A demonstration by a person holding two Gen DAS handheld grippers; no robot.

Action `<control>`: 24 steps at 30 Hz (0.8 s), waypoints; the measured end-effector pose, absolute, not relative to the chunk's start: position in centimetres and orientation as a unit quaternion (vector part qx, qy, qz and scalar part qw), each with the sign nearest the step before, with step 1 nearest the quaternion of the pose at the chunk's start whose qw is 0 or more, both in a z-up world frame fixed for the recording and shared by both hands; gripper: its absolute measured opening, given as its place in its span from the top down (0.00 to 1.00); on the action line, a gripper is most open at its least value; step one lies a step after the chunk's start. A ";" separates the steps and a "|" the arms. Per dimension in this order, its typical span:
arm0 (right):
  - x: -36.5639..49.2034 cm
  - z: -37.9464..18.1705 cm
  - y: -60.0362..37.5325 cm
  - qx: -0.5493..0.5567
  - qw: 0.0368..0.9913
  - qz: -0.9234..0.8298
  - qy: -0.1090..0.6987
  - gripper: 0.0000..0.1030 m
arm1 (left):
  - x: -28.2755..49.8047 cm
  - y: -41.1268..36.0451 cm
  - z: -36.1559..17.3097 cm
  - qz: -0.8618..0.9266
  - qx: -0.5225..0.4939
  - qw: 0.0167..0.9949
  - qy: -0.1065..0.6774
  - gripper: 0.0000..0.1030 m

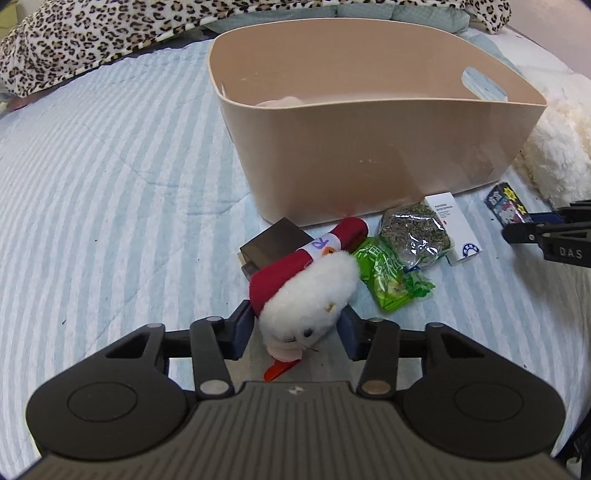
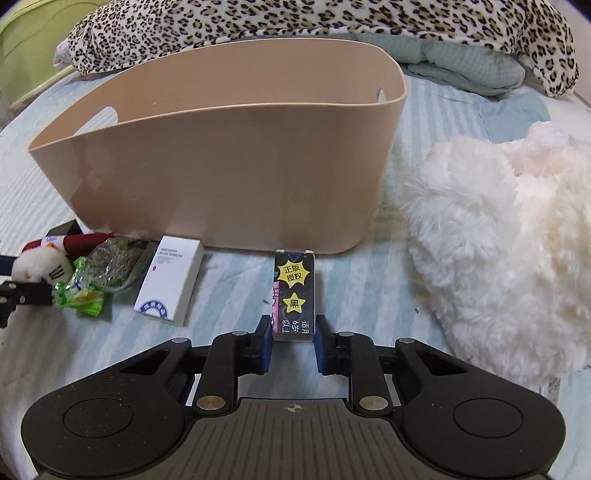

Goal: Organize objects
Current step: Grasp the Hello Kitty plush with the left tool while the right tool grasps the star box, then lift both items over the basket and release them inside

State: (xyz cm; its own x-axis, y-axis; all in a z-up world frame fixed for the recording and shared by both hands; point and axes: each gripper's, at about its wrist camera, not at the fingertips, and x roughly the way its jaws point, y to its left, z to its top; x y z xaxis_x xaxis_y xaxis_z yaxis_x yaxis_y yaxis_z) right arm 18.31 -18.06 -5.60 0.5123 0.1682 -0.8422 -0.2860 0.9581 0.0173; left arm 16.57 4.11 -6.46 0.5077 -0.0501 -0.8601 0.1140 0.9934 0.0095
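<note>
A beige plastic basket (image 1: 369, 147) stands on the striped bed; it also shows in the right wrist view (image 2: 221, 166). My left gripper (image 1: 295, 325) has its jaws around a white and red plush toy (image 1: 306, 295), the pads touching its sides. My right gripper (image 2: 293, 332) has its jaws against the near end of a dark box with yellow stars (image 2: 293, 291), which lies on the bed. The same box (image 1: 506, 206) and the right gripper's fingers (image 1: 535, 230) show at the right of the left wrist view.
Next to the toy lie a green snack packet (image 1: 388, 280), a clear bag of dried herbs (image 1: 413, 232), a white box (image 1: 458, 232) and a dark brown box (image 1: 273, 243). A white fluffy cushion (image 2: 498, 236) lies right of the basket. Leopard-print blanket (image 2: 295, 22) at the back.
</note>
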 end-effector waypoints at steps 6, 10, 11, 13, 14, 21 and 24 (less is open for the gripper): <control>17.1 -4.3 -18.3 -0.049 0.872 0.133 0.469 0.80 | 15.8 3.7 -5.8 -0.048 0.042 0.871 0.487 0.62; 15.7 -2.8 -18.4 -0.043 0.879 0.141 0.454 0.80 | 14.7 3.9 -4.2 -0.050 0.041 0.877 0.475 0.64; 15.3 -2.3 -18.4 -0.042 0.881 0.144 0.449 0.80 | 14.5 3.9 -3.7 -0.052 0.041 0.879 0.472 0.66; 14.7 -1.4 -18.4 -0.040 0.885 0.147 0.439 0.80 | 13.9 4.1 -2.8 -0.054 0.039 0.885 0.461 0.66; 14.4 -0.9 -18.4 -0.041 0.888 0.147 0.433 0.80 | 13.7 4.1 -2.3 -0.055 0.039 0.887 0.457 0.66; 12.7 2.4 -17.8 -0.043 0.907 0.151 0.390 0.80 | 11.9 5.2 0.6 -0.057 0.031 0.903 0.425 0.67; 12.1 3.8 -17.5 -0.043 0.914 0.155 0.373 0.80 | 11.6 5.6 1.5 -0.057 0.025 0.908 0.415 0.67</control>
